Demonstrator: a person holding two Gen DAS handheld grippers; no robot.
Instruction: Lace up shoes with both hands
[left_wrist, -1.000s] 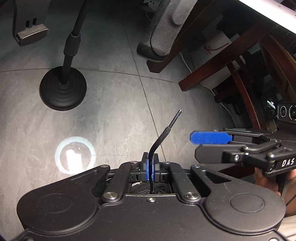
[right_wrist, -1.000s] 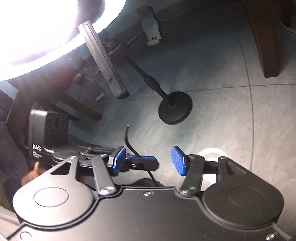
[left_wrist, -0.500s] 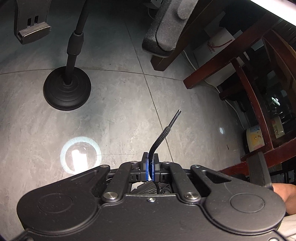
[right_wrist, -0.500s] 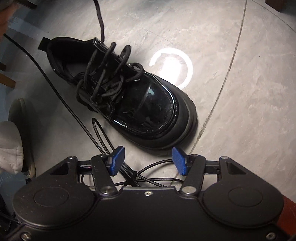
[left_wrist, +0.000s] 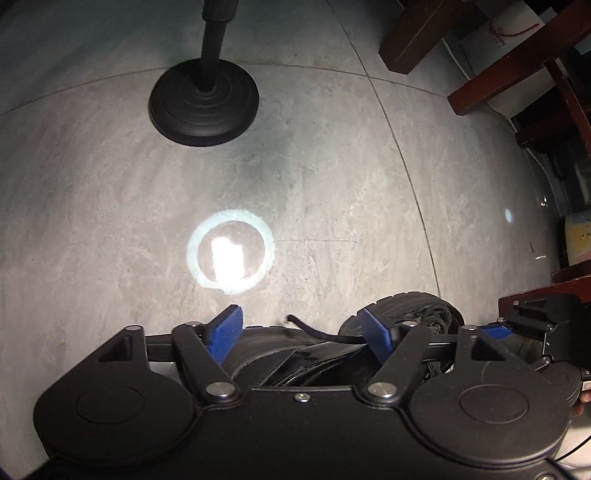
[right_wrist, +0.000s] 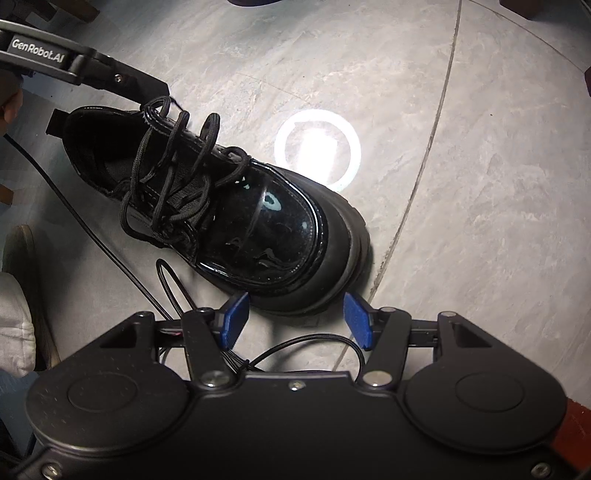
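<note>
Grey tile floor, black patent shoe (right_wrist: 229, 206) beside light ring (right_wrist: 317, 147). Laces (right_wrist: 177, 162) soft, limp; grip near stiff tip (left_wrist: 295, 322). Left gripper (left_wrist: 301, 330) opening, lace unclamped; right gripper (right_wrist: 295, 319) apart, empty.

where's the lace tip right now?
In the left wrist view the lace tip lies loose over the black shoe, between the opening fingers of the left gripper and touching neither blue pad, just below the ring-light reflection on the floor.
</note>
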